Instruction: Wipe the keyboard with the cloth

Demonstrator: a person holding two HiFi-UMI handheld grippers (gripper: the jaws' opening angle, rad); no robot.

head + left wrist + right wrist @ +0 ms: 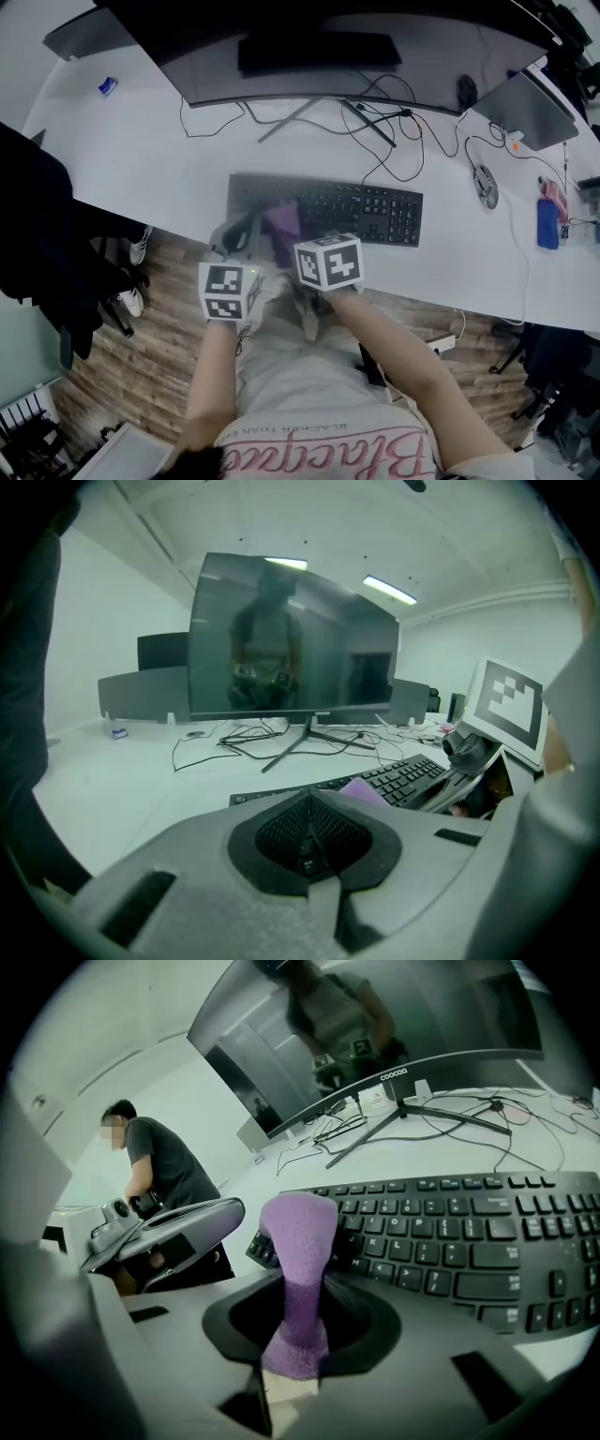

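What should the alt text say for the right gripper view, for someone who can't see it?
The right gripper pinches a purple cloth that stands up between its closed jaws, in front of a black keyboard on a white desk. A curved monitor stands behind the keyboard, the left gripper shows at the left, and a person stands in the background.

My left gripper (314,847) and right gripper (296,1340) sit close side by side, both pointing forward, away from my body. My bare left forearm (212,373) and right forearm (398,361) reach out from my torso and draw in toward each other. The left jaws are closed together, empty. The right jaws pinch a purple cloth (298,1237), which stands up between them.
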